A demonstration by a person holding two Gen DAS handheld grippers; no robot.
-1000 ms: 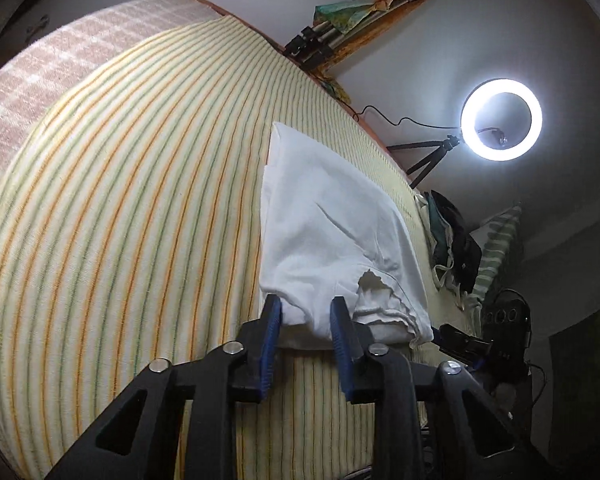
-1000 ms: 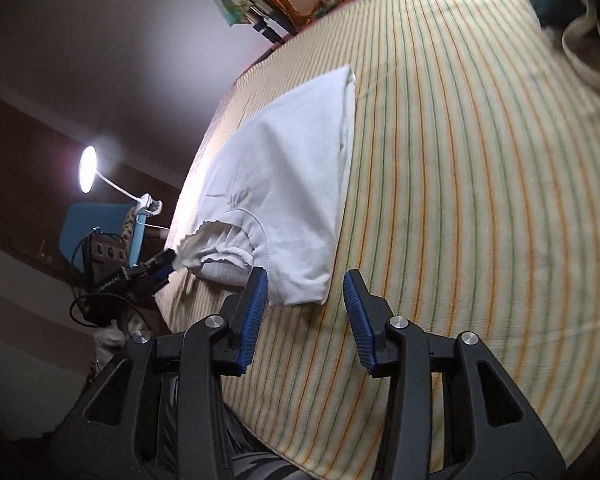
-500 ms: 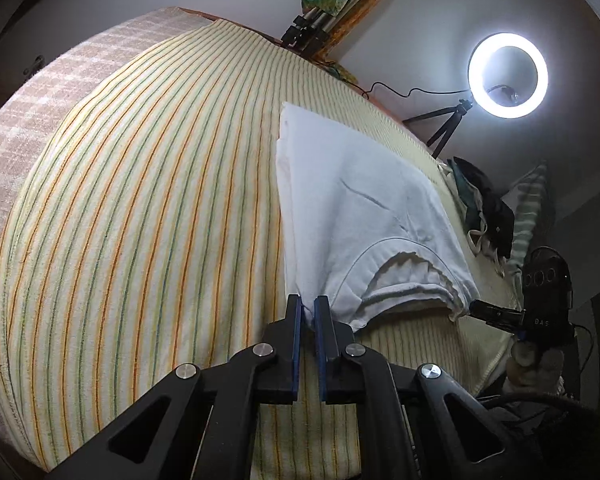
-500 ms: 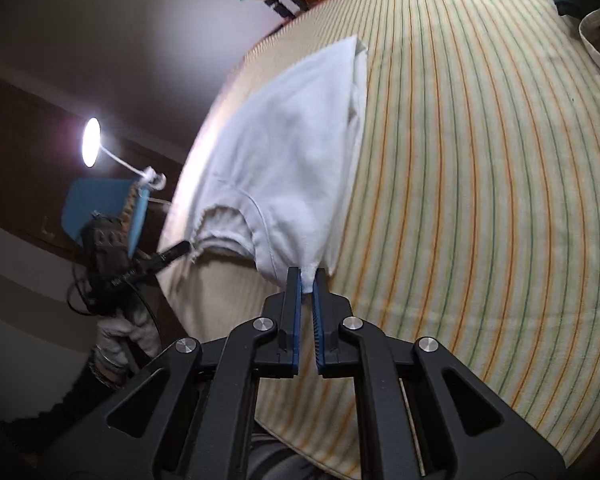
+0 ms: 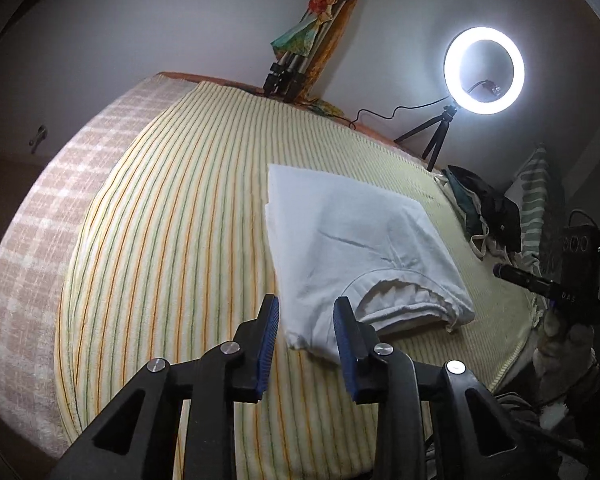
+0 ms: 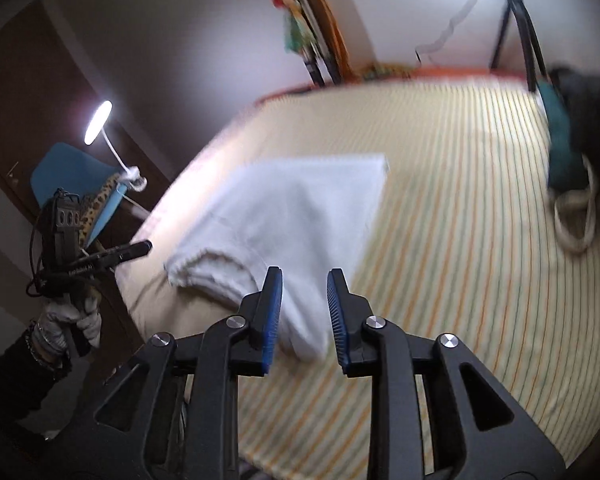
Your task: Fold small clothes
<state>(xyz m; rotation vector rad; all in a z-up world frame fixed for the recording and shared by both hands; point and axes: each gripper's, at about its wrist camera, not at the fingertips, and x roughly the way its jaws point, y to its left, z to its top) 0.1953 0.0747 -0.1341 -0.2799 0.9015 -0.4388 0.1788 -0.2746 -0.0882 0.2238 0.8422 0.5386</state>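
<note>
A white folded garment (image 5: 352,240) lies on the striped yellow bed cover (image 5: 172,232); its rolled hem faces me. My left gripper (image 5: 306,320) is open, its blue pads either side of the garment's near left corner, not clamping it. In the right wrist view the same white garment (image 6: 300,216) is blurred by motion. My right gripper (image 6: 304,300) is open with its pads astride the garment's near corner.
A lit ring light on a tripod (image 5: 484,70) stands behind the bed. A pile of dark clothes and a bag (image 5: 484,216) lies at the bed's far right. The other hand-held gripper (image 6: 84,256) shows beyond the bed's left edge. A pink checked blanket (image 5: 32,240) borders the cover.
Both grippers were open one second ago, shut on the garment's near corners half a second ago, and are open again. The garment's near edge has dropped back onto the bed. The right camera is moving.
</note>
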